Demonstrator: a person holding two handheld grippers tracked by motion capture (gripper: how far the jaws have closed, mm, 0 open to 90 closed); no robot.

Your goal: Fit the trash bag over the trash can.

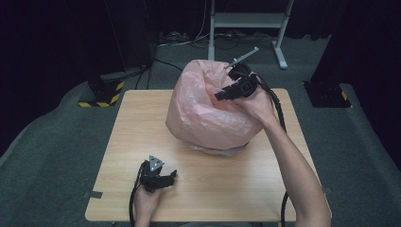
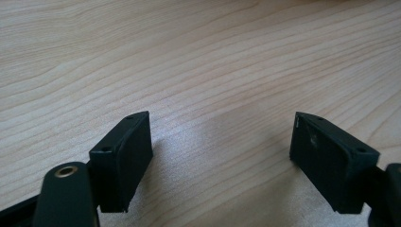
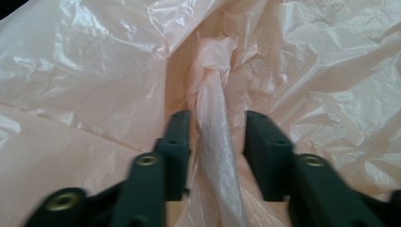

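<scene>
Pink bag [image 1: 208, 111]: right hand-held gripper [image 3: 215, 142] straddles its twisted strand, not quite clamped, while left hand-held gripper [image 2: 220, 156] rests gaping on the tabletop [image 1: 227, 189].

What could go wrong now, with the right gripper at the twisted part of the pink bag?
1. The right gripper straddles the pink plastic bag's twisted strip with a visible gap, so the strip may slip out.
2. A hard pull could tear the thin film.
3. The left gripper hangs open over the wooden table, so nothing steadies the bag.
</scene>
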